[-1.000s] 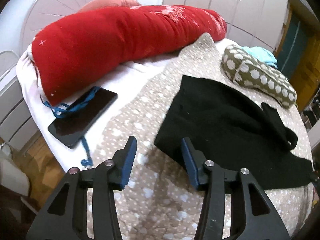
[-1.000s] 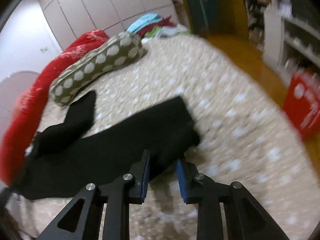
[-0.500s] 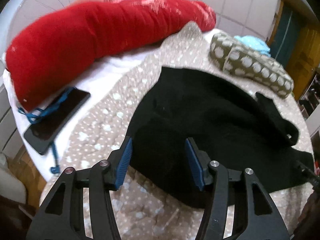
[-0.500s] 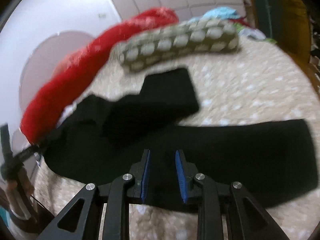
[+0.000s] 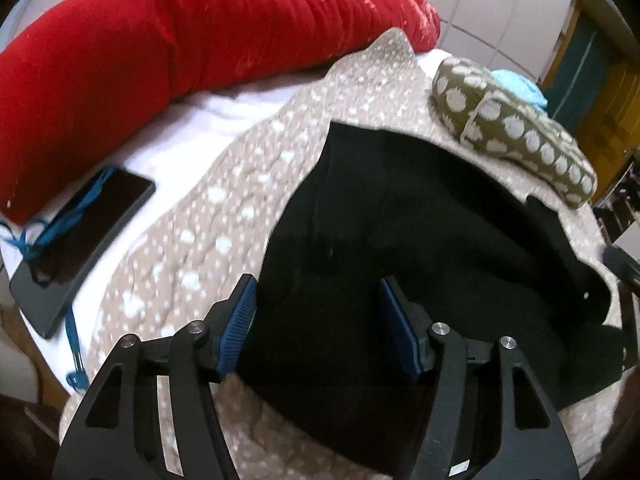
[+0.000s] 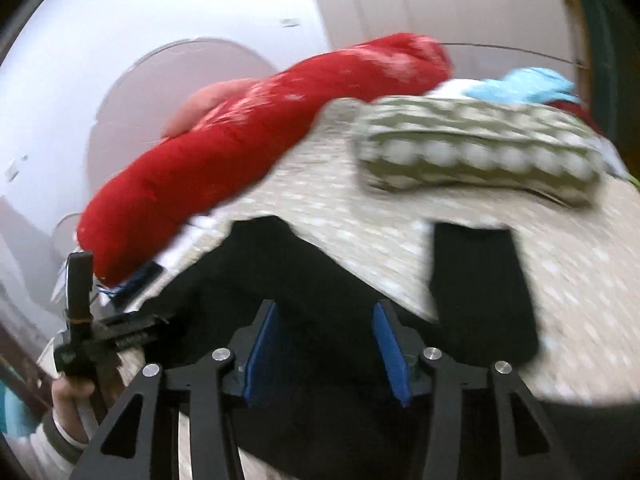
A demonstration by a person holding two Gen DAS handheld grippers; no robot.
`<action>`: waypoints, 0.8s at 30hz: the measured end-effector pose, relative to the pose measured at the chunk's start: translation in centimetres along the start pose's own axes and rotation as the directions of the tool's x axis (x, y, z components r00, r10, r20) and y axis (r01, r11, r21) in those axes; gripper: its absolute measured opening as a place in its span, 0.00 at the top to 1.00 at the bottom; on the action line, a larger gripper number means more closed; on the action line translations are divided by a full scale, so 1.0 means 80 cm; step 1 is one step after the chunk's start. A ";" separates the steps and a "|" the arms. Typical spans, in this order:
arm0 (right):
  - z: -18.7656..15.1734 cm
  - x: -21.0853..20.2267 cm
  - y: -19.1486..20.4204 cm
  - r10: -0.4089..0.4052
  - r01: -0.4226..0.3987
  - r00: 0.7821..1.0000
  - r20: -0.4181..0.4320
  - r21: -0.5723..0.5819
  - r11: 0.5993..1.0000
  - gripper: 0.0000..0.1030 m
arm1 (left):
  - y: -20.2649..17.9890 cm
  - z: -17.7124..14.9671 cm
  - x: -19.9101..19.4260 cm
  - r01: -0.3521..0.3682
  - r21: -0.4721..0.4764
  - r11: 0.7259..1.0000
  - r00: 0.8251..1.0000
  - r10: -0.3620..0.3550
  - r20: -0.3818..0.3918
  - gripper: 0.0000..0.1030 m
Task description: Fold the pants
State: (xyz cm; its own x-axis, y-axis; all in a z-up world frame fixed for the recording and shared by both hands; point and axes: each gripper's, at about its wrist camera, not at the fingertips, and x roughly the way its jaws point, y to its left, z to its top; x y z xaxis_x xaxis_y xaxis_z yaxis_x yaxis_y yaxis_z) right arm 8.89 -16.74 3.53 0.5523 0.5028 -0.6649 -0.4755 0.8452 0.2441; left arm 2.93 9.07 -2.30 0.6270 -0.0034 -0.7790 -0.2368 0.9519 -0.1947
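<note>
**Now: black pants spread on the bed, both claws released over them**

Spread across the beige dotted quilt [image 5: 224,216] on the bed, the black pants [image 5: 420,216] lie mostly flat, with one leg [image 6: 480,276] bent away from the rest of the garment and resting on the quilt by itself. In the left wrist view, a narrow strip of the fabric curls toward the far side, near the green pillow.

The left claw [image 5: 316,320] hangs just over the near part of the pants, its blue-padded fingers [image 5: 240,320] spread wide with dark cloth showing between them; nothing is pinched. The right claw [image 6: 326,350] is likewise released, its blue pads [image 6: 260,352] standing well apart above the black fabric. Whether either claw touches the cloth cannot be told. In the right wrist view, the person's left hand [image 6: 76,396] shows at the lower left, holding the handle of the other tool.

Beyond the pants, a green pillow with pale dots [image 5: 516,132] lies on the quilt, with a light blue cloth [image 5: 520,86] behind it. A long red bolster [image 5: 180,36] runs along the head of the bed on a white sheet [image 5: 192,136]. Beside the bolster's end, a dark phone [image 5: 80,248] with a blue cord [image 5: 48,232] looped over it rests on the sheet near the bed's edge.
</note>
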 end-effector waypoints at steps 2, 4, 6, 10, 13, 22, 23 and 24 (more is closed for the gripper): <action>0.020 0.037 0.014 -0.015 0.014 1.000 -0.019 -0.057 0.998 0.53 | -0.003 0.009 0.003 0.003 0.009 1.000 1.000 -0.003 0.008 0.39; 0.036 0.077 0.022 -0.044 0.038 0.997 -0.060 -0.099 0.994 0.53 | -0.003 0.014 0.012 -0.006 0.014 1.000 1.000 0.006 0.000 0.39; 0.044 0.110 0.023 -0.040 0.028 0.993 -0.113 -0.109 0.994 0.53 | 0.000 0.018 0.026 -0.022 0.010 1.000 1.000 0.022 -0.019 0.39; 0.045 0.158 0.018 -0.056 0.031 0.982 -0.181 -0.138 0.990 0.56 | 0.013 0.019 0.053 -0.028 -0.020 0.999 0.997 0.026 -0.067 0.39; 0.050 0.167 0.016 -0.041 0.017 0.984 -0.175 -0.135 0.991 0.89 | 0.016 0.021 0.052 -0.019 -0.024 1.000 0.998 0.017 -0.060 0.39; 0.015 0.013 0.090 0.109 -0.109 0.994 -0.015 -0.295 0.949 0.93 | 0.062 0.019 -0.043 -0.074 -0.122 0.990 0.993 0.085 0.088 0.39; 0.003 0.006 0.095 0.116 -0.119 0.993 -0.026 -0.302 0.946 0.93 | 0.071 0.017 -0.060 -0.086 -0.135 0.987 0.988 0.103 0.119 0.39; -0.012 0.002 0.099 0.122 -0.130 0.992 -0.045 -0.303 0.944 0.93 | 0.080 0.015 -0.077 -0.103 -0.151 0.983 0.982 0.125 0.143 0.39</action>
State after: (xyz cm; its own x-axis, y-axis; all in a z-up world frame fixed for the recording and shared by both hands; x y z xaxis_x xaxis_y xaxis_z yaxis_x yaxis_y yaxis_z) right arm 4.54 -10.18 4.67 0.4587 0.5934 -0.6614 -0.7284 0.6774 0.1027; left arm -1.57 15.52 1.94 0.6922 0.1594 -0.7039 -0.4097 0.8897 -0.2014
